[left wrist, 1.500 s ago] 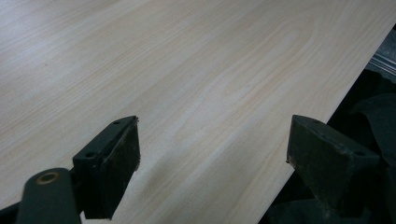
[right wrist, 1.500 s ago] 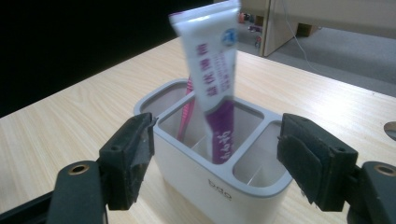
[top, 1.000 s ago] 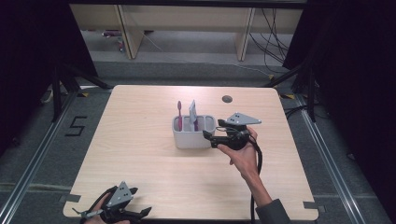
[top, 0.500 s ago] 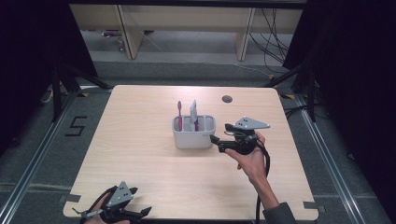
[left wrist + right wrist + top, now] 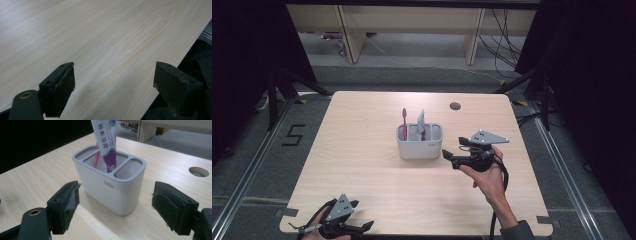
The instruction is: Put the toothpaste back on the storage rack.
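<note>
Table point(image 5: 362, 165): one, light wood grain, rounded corners. One round cable hole point(image 5: 455, 106) near the far edge, to the right of centre.

Holder point(image 5: 419, 142): one, white, rounded-rectangle shape, standing upright near the middle of the table. Three compartments counted in the right gripper view. Small grey lettering on the near wall.

Toothbrush point(image 5: 404, 122): one, pink, upright; in the high view it stands at the holder's left end. Which slot it sits in, I cannot tell for sure.

Toothpaste tube point(image 5: 106, 142): one, white and purple with printed characters, standing in the middle compartment, leaning slightly, its top cut off by the upper edge of the right gripper view.

Grippers: two, one in each hand.

Right gripper point(image 5: 447, 156): held level just to the right of the holder, jaws pointing at it. Jaws spread wide, nothing between the pads. In its own view the holder stands ahead of the two pads and apart from both; it is not gripped. Grey three-cornered plate on top, cable trailing back past the wrist.

Right hand point(image 5: 487, 177): wrapped around the gripper body from below, forearm coming in from the bottom edge.

Left gripper point(image 5: 367, 226): at the near left corner of the table, low, well apart from the holder. Jaws spread wide, bare table surface between them, nothing held. Table edge runs past the right-hand jaw in its own view.

Floor: one marking reading "5" point(image 5: 293, 135) left of the table.
</note>
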